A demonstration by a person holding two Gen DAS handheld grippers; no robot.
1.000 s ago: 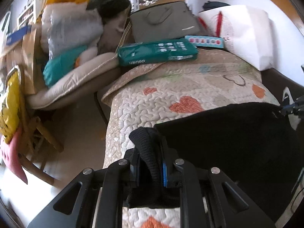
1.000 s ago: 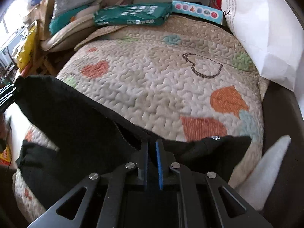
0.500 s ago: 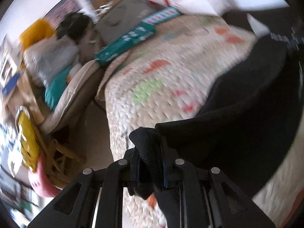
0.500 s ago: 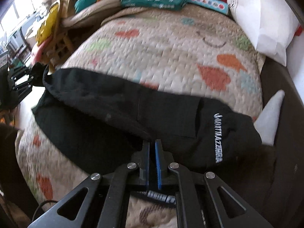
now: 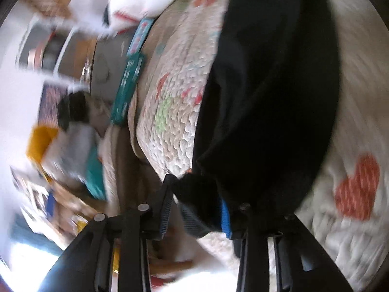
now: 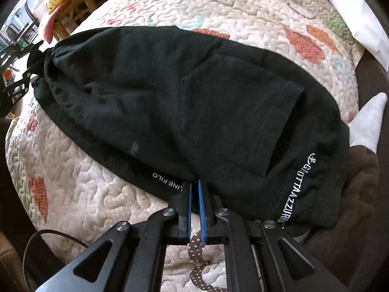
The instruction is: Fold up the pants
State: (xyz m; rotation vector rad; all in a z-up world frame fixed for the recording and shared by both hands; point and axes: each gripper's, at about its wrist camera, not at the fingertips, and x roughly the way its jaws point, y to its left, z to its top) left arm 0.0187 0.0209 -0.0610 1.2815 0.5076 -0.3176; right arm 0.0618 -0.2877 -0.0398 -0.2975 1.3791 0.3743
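The black pants [image 6: 189,112] lie folded across the heart-patterned quilt [image 6: 102,204] on the bed; the right gripper [image 6: 193,194] is clamped on their near edge; the left gripper [image 5: 194,209] has just been opening at the quilt's side edge, its pads apart, a bunched end loose between them.

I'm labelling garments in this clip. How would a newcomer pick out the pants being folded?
Look at the quilted bedspread patterned with coloured hearts. Lying across its middle are the black pants, the only dark garment on it. A square patch pocket and white lettering down the hem set them apart; the right gripper is shut on their near edge.
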